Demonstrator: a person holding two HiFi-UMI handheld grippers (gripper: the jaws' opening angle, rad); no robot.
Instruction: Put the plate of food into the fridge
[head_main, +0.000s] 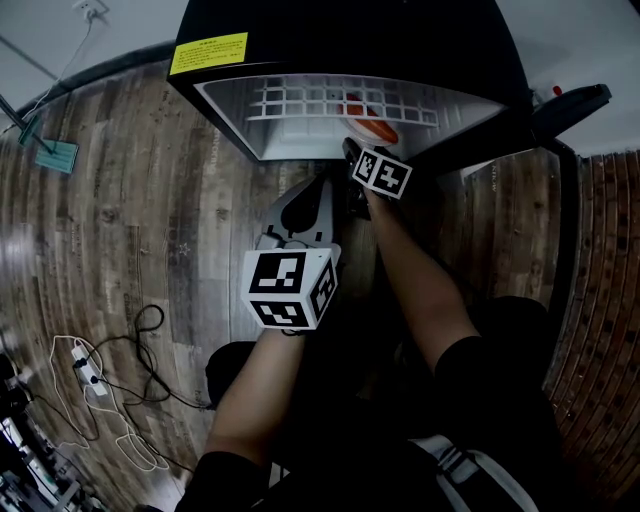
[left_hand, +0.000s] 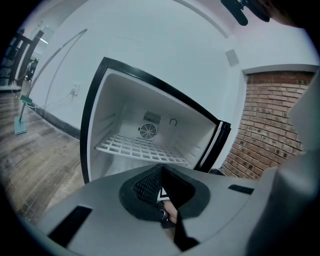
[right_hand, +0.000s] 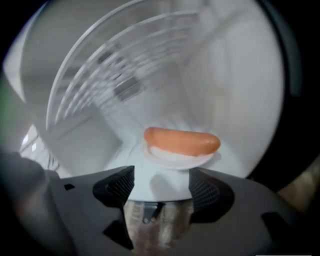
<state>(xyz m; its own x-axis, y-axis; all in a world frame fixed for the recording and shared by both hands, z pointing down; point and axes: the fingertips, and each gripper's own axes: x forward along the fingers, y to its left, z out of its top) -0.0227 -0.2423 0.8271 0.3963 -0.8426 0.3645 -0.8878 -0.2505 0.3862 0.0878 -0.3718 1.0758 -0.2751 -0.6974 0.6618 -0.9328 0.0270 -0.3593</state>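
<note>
A small white plate (right_hand: 175, 156) carries an orange sausage-like piece of food (right_hand: 182, 140). It rests on the white bottom of the open mini fridge (head_main: 235, 120), under the wire shelf (head_main: 330, 100). The head view shows the food (head_main: 372, 129) at the fridge's right front. My right gripper (right_hand: 162, 186) reaches into the fridge mouth with its jaws wide open. The plate lies just beyond its fingertips, and neither pad presses on it. My left gripper (left_hand: 160, 186) hangs back in front of the fridge, shut with nothing in it. That gripper's view also takes in the shelf (left_hand: 142, 148).
The black fridge door (head_main: 545, 115) stands open at the right, next to a brick wall (head_main: 610, 300). Cables and a power strip (head_main: 85, 370) lie on the wood floor at the left, and a teal tool head (head_main: 55, 155) farther back. The person's legs fill the bottom of the head view.
</note>
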